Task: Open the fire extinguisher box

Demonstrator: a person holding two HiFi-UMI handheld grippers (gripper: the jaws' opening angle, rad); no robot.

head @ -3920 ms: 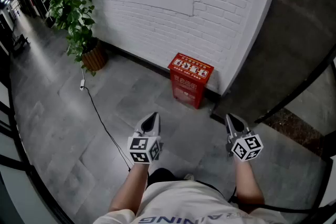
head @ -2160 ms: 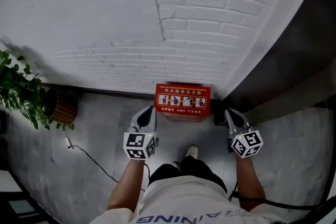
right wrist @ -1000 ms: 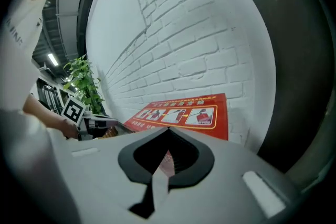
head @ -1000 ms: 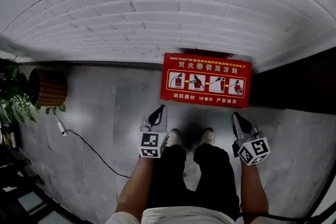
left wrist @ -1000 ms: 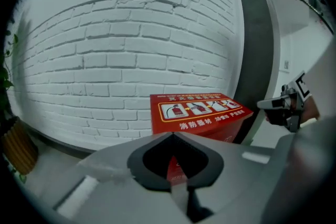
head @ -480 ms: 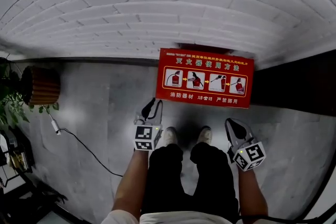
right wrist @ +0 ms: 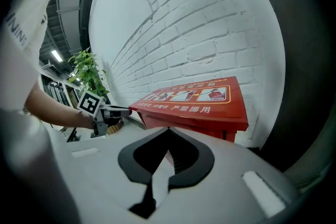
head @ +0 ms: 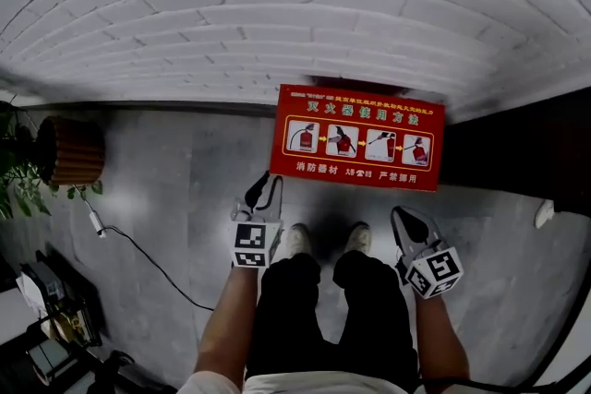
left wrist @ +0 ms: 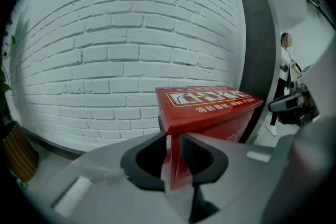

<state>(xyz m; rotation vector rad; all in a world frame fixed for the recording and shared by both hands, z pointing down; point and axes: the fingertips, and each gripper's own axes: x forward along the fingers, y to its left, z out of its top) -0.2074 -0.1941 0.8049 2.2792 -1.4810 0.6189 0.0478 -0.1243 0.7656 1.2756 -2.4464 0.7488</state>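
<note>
Closed fire extinguisher box (head: pixel 358 138) at 12 o'clock against the brick wall (head: pixel 277 14): left gripper (head: pixel 262 187) has its jaws narrowly parted and empty by the box's 7 o'clock corner, right gripper (head: pixel 404 219) has its jaws pressed together, and the step is probably best done by hooking under the front lip and lifting evenly.

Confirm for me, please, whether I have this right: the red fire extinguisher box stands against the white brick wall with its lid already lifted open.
Not quite. The lid is not lifted open. It lies shut and flat on top of the red fire extinguisher box, as the right gripper view shows. The rest holds: the box does stand against the white brick wall.
</note>
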